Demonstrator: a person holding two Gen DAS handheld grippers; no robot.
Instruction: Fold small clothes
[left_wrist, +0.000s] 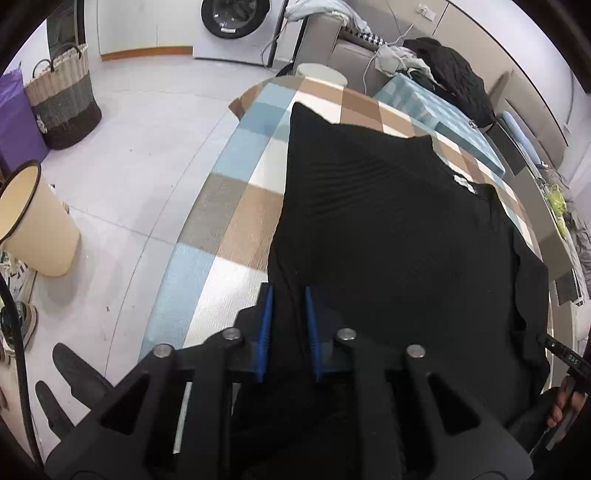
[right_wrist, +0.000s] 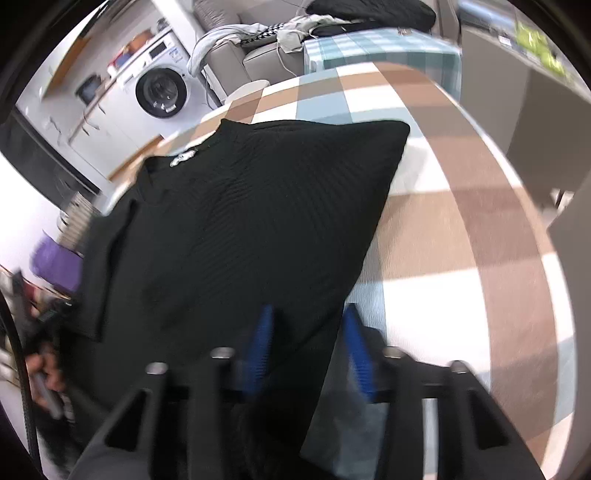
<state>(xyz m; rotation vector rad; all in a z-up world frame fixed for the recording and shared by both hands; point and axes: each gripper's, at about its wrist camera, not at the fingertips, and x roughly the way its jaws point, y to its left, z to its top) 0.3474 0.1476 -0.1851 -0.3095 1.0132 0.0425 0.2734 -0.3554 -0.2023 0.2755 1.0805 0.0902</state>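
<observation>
Through the left wrist camera I see my left gripper (left_wrist: 289, 295) with its blue fingers (left_wrist: 265, 332) pinched on an edge of the black ribbed knit top (left_wrist: 388, 229), which lies spread on the table with the blue, tan and white checked cloth (left_wrist: 236, 206). A woven laundry basket (left_wrist: 64, 99) stands on the floor beyond.

Through the right wrist camera, blurred, my right gripper (right_wrist: 308, 314) has its fingers apart, straddling the top's (right_wrist: 251, 221) near edge over the table (right_wrist: 461, 240); I cannot tell whether they grip it.
</observation>
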